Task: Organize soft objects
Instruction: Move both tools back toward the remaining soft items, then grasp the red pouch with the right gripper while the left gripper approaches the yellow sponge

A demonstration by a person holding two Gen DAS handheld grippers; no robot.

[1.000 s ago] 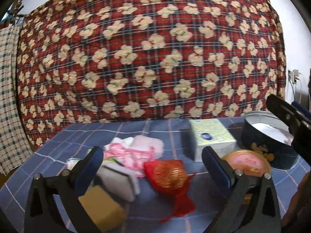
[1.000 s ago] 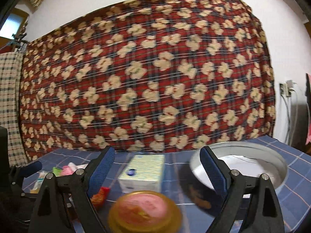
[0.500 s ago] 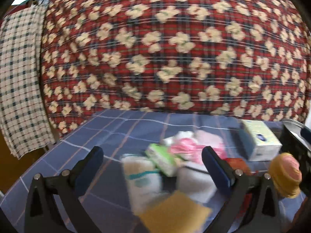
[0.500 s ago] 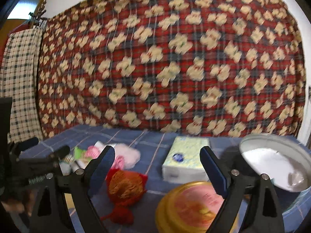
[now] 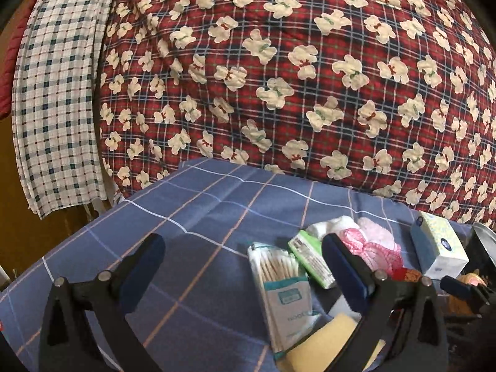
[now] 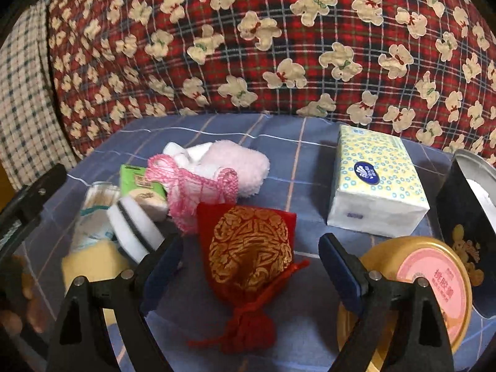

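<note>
A heap of soft things lies on the blue checked cloth [image 5: 198,217]. A red and gold drawstring pouch [image 6: 248,248] lies between the fingers of my open right gripper [image 6: 248,266]. Behind it are a pink net [image 6: 192,192], a pink fluffy towel [image 6: 238,167], a white sponge [image 6: 133,226], a yellow sponge [image 6: 90,266] and a green packet [image 6: 136,179]. My left gripper [image 5: 241,269] is open and empty above the cloth, left of a cotton swab pack [image 5: 282,282], the green packet [image 5: 310,257] and the yellow sponge [image 5: 322,338].
A tissue pack [image 6: 375,179] stands at the back right. A dark round tin [image 6: 465,217] is at the right edge, its gold and pink lid [image 6: 427,288] in front. A red teddy-print blanket [image 5: 294,62] hangs behind, a checked cloth [image 5: 55,93] to the left.
Both grippers have swung to the left and tilted down. The right one now frames the red pouch. The left one now looks over the left part of the cloth. Both stayed open.
</note>
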